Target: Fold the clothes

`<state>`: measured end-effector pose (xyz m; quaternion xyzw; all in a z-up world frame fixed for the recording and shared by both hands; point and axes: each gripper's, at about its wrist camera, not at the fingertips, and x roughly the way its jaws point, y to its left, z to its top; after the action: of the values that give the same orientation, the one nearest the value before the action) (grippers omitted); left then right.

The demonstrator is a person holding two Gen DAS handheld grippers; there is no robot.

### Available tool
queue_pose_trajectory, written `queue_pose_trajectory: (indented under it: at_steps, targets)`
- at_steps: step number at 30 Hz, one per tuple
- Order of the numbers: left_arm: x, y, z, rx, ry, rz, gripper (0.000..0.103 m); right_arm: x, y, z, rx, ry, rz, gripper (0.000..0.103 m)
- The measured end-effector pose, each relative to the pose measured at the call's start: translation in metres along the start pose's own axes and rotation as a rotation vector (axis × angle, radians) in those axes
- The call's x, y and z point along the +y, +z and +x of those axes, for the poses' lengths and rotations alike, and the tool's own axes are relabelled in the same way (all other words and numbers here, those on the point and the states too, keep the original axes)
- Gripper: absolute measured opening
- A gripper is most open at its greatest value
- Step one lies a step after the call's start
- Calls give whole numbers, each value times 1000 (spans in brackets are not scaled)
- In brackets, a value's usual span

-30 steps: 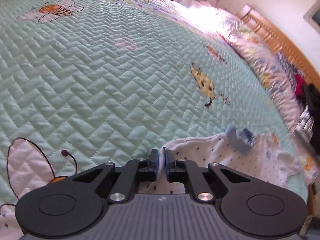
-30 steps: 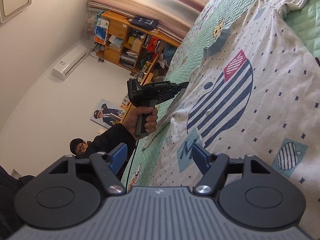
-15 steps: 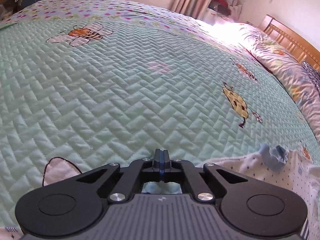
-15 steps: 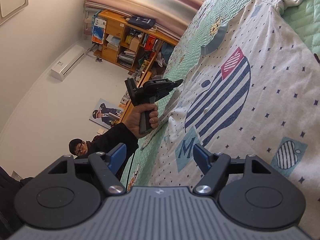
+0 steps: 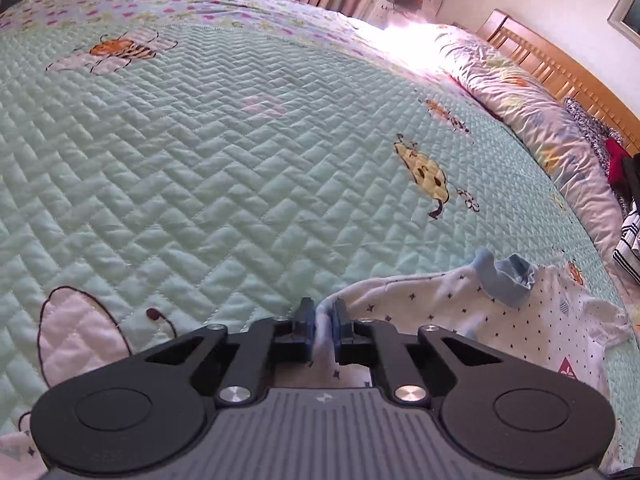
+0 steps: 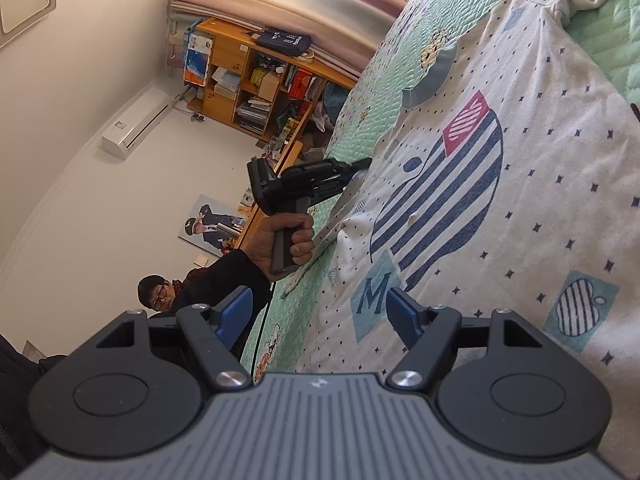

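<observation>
A white child's shirt (image 6: 520, 200) with small dark stars, a striped apple print and a blue collar (image 5: 504, 280) lies spread on the green quilted bedspread (image 5: 200, 160). My left gripper (image 5: 323, 320) is shut on the shirt's edge, and white fabric (image 5: 440, 304) shows between its blue pads. In the right wrist view, a hand (image 6: 288, 236) holds that left gripper (image 6: 362, 163) at the shirt's far hem. My right gripper (image 6: 316, 312) stands open, low over the near part of the shirt, with nothing between its fingers.
A rolled floral duvet (image 5: 540, 120) and a wooden headboard (image 5: 560, 72) run along the bed's right side, with clothes piled there. Beyond the bed stand a wooden bookshelf (image 6: 256, 80) and a seated person in dark clothes (image 6: 160, 292).
The left gripper's view tipped up and came back down, and the shirt's edge shows between its pads again. The right gripper has not moved.
</observation>
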<state>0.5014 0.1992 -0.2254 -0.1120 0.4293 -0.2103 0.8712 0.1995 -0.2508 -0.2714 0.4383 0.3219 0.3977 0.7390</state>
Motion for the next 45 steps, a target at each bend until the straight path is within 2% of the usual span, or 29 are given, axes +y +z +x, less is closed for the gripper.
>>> queue_pose_trajectory:
  at_steps: [9, 12, 16, 21, 23, 24, 25, 28, 30, 32, 33, 36, 38, 39, 42, 43, 45]
  targets:
    - [-16, -1, 3, -66, 96, 100, 1, -1, 0, 1, 7, -12, 7, 75]
    - [-17, 9, 1, -98, 125, 109, 1, -1, 0, 1, 6, -13, 9, 75]
    - [-23, 21, 14, -74, 143, 146, 1, -1, -1, 1, 10, -17, 5, 75]
    - [-10, 20, 14, -79, 124, 84, 4, -1, -1, 1, 10, -13, 6, 75]
    - [-8, 24, 9, -91, 172, 106, 9, 0, -1, 1, 10, -11, 6, 75]
    - [-6, 26, 5, -98, 190, 114, 16, 0, -1, 1, 10, -11, 6, 75]
    - [-2, 28, 0, -106, 194, 108, 19, 0, -1, 1, 11, -10, 6, 75]
    - [13, 29, -25, -141, 187, 62, 19, 0, 0, 2, 11, -7, 7, 75]
    - [22, 15, -57, -195, 161, 11, 22, 0, 0, 2, 11, -6, 7, 75]
    - [33, -3, -93, -258, 131, -53, 31, 1, 0, 2, 11, 1, 4, 75]
    - [40, -15, -113, -293, 118, -101, 39, 1, 0, 2, 12, 5, 2, 75]
    - [68, -71, -175, -441, 90, -330, 53, 4, -1, 2, 15, 14, -8, 75]
    - [89, -120, -211, -556, 67, -521, 60, 5, -2, 3, 19, 17, -15, 75]
    - [97, -144, -222, -597, 54, -612, 64, 6, -2, 3, 21, 18, -18, 75]
    - [111, -204, -239, -683, 38, -822, 67, 7, -5, 4, 29, 16, -20, 75]
    - [113, -217, -239, -705, 29, -881, 74, 7, -6, 5, 31, 14, -22, 75]
    - [118, -236, -231, -721, -11, -1000, 75, 8, -7, 6, 36, 7, -25, 75]
